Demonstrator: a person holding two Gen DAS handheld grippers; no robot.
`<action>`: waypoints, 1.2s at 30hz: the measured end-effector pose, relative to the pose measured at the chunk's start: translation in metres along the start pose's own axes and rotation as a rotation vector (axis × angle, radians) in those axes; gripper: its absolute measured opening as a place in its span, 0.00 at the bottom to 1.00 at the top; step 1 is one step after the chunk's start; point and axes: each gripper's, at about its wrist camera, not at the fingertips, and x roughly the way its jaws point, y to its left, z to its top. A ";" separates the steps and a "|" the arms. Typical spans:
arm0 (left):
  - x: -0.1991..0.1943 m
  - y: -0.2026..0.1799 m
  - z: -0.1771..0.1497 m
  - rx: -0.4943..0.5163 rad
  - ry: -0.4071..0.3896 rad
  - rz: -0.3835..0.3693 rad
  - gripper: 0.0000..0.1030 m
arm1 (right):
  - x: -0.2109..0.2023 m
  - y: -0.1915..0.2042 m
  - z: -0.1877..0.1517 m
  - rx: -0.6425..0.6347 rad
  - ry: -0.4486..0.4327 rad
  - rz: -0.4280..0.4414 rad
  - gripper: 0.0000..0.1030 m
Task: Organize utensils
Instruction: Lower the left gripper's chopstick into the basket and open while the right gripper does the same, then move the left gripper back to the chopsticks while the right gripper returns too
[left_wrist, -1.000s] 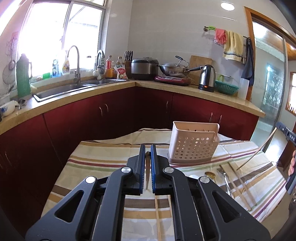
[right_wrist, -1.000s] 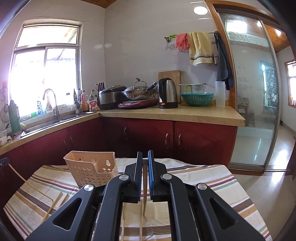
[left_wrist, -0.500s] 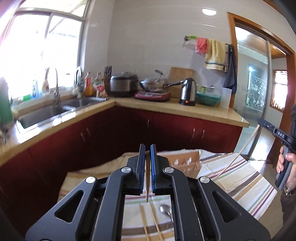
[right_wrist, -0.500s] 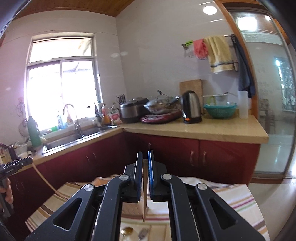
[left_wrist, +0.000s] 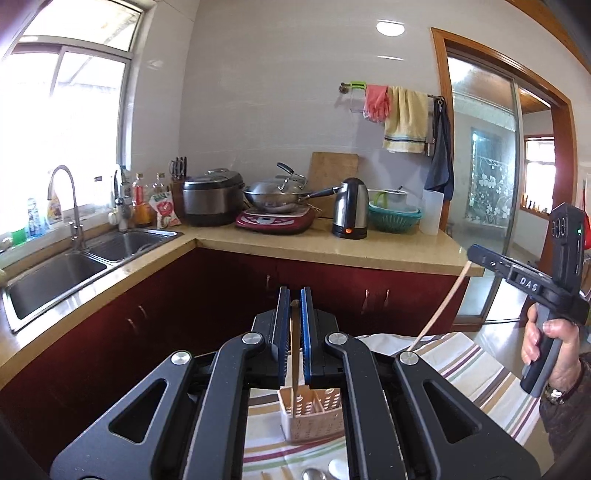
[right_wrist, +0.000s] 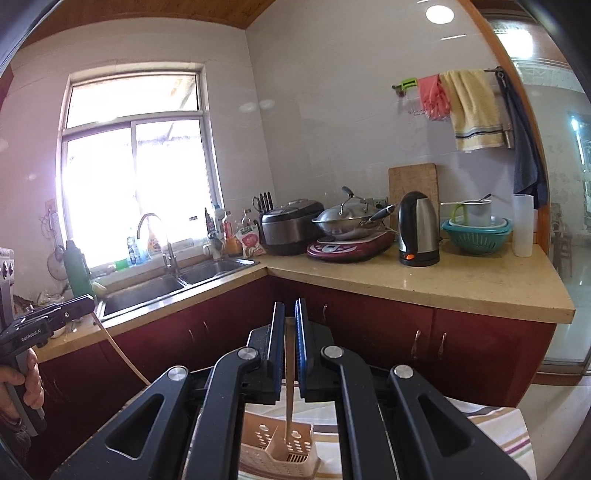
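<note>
Chopsticks are what we hold: our left gripper (left_wrist: 293, 328) is clamped on a thin wooden chopstick (left_wrist: 292, 354), our right gripper (right_wrist: 290, 339) on a second wooden chopstick (right_wrist: 289, 398). Both sticks hang point-down above the beige perforated plastic utensil holder (right_wrist: 273, 450), which stands on the striped tablecloth (left_wrist: 476, 365). A metal spoon (left_wrist: 314, 473) lies on the cloth in front of the holder. Beyond us runs the tan kitchen countertop (right_wrist: 443, 284).

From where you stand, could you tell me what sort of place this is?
A home kitchen, it seems: a steel sink under the window, a wok on a red cooker, and an electric kettle on the counter.
</note>
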 end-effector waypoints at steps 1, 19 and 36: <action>0.007 0.000 0.001 -0.004 0.004 -0.005 0.06 | 0.005 0.000 -0.001 0.001 0.008 0.002 0.06; 0.118 0.028 -0.050 -0.091 0.197 -0.027 0.06 | 0.102 -0.025 -0.056 0.100 0.265 0.040 0.06; 0.153 0.054 -0.085 -0.165 0.246 0.001 0.52 | 0.123 -0.045 -0.074 0.166 0.278 0.025 0.36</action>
